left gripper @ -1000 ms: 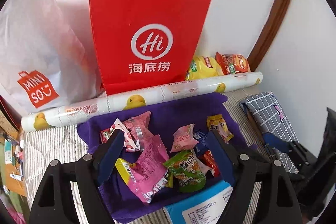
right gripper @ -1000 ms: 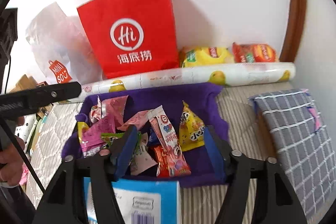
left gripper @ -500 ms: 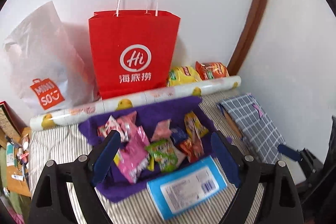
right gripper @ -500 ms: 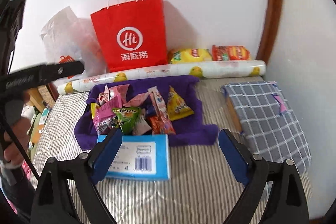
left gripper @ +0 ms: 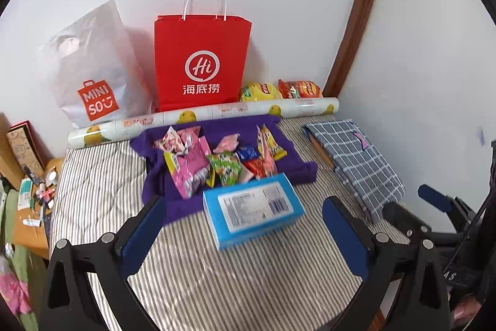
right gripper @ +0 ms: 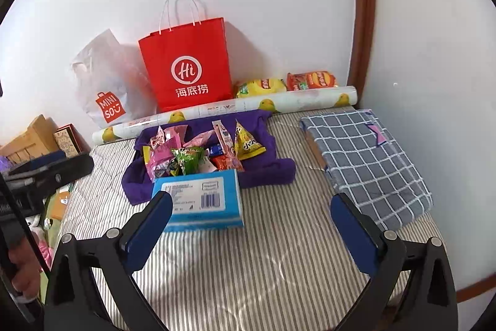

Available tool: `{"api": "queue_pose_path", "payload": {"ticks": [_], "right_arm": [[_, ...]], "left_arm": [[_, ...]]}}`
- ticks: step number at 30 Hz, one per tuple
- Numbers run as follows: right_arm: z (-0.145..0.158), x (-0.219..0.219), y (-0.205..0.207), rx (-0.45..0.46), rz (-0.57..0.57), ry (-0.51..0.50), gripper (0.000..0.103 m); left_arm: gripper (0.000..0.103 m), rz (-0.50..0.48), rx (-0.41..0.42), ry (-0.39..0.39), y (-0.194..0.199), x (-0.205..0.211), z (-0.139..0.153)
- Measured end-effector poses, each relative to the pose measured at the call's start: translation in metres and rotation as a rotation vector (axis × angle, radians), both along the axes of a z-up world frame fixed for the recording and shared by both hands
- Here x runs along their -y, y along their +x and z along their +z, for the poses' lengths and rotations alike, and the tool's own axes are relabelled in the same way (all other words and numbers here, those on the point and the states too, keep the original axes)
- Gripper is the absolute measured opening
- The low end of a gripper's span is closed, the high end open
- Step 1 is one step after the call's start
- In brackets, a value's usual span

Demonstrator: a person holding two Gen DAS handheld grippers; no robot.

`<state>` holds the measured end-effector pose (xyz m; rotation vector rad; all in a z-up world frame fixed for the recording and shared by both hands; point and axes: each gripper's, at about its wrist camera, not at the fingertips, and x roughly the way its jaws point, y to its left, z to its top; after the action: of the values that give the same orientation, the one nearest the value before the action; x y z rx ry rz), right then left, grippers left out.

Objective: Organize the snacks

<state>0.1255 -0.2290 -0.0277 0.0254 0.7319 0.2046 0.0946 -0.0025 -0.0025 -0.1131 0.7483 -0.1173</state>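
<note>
As both grippers pull back from the pile they were poised over a second ago, far more of the bed comes into view and the snacks shrink toward the middle of each picture. On the left, the white bag [left gripper: 93, 73] leans on the wall, with the red bag [left gripper: 201, 61] just beside it and the paper roll [left gripper: 204, 118] lying along their feet. The left gripper [left gripper: 245, 234] hangs well short of the pile with its jaws spread wide and nothing between them. In the middle, the snacks [left gripper: 217, 160] lie heaped in a loose jumble on the purple cloth [left gripper: 297, 169], none of them lifted or shifted in the last second, and the blue box [left gripper: 252, 211] lies at the cloth's near edge, touching it. The right gripper [right gripper: 251, 225] likewise stands wide open and empty, with the box between it and the pile. Farther right, two chip bags [right gripper: 285, 84] rest behind the roll, and a checked cloth [right gripper: 365, 160] lies well apart from the snacks. The retreat fits a pause before picking a packet, or a stepping away once sorting is over; the jumbled heap leans toward sorting still being due, though that is only a judgement.
</note>
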Motion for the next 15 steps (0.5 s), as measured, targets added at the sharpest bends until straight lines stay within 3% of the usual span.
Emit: {"api": "queue_pose_path", "payload": {"ticks": [15], "right_arm": [[0.015, 0.019, -0.066, 0.041, -0.025, 0.017, 0.103]], "left_arm": [[0.101, 0.046, 0.061, 0.040, -0.078, 0.024, 0.008]]}}
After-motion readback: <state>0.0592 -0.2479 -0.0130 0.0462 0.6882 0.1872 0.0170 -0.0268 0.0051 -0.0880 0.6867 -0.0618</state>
